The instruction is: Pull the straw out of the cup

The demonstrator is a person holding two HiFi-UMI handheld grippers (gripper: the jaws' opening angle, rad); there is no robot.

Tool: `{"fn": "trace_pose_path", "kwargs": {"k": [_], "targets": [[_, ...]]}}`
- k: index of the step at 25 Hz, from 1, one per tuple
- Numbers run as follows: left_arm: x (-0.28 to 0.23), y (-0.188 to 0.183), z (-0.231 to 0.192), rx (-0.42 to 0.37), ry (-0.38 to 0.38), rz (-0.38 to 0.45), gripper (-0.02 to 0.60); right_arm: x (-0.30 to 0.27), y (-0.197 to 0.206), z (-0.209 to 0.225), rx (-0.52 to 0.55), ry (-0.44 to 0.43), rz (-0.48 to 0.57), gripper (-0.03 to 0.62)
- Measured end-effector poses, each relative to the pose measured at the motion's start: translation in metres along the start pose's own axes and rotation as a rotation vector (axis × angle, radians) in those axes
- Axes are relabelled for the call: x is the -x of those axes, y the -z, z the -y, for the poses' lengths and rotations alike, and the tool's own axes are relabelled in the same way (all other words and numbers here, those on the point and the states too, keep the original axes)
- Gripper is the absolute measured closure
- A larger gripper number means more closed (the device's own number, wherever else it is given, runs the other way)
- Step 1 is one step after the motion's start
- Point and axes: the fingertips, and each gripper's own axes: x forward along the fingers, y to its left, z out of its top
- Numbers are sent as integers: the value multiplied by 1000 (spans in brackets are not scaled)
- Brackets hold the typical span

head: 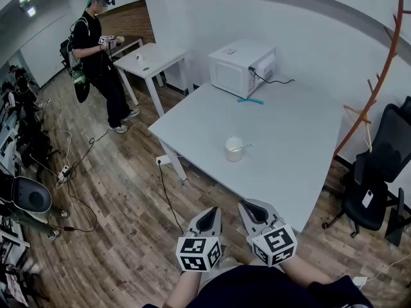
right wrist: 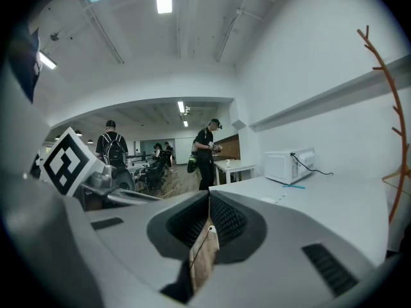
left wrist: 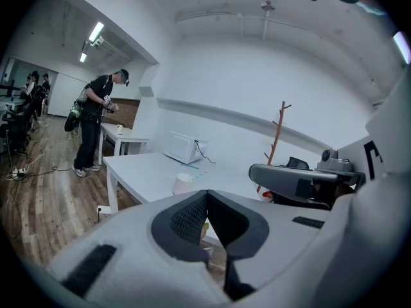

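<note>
Facing the cup (head: 234, 150) at 12 o'clock on the surface (head: 302, 133), your left gripper (head: 207, 218) and right gripper (head: 252, 212) have fingers shut, empty. Its straw (head: 244, 147), tipped toward 3 o'clock, looks light and crushable, so pinch its free end gently.

The left tongs (head: 207, 217) and right tongs (head: 251, 211) are pale grey shells with black ribbed pads (left wrist: 188, 220), each bearing a white cube (head: 199, 253) printed with black squares. At the frame's bottom edge the clothing (head: 257, 289) looks dark, perhaps navy.
</note>
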Motion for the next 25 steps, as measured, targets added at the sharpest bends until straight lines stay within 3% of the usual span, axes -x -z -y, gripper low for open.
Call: {"fn": "trace_pose_path", "kwargs": {"k": [13,25], "targets": [[-15,-3,-24,27,-22,-8,563,-33,-2,18,-2,6,-12,565],[-70,-24,-57,34,-51,-5,563,-88,-13,60,22,-17,-11,565]]}}
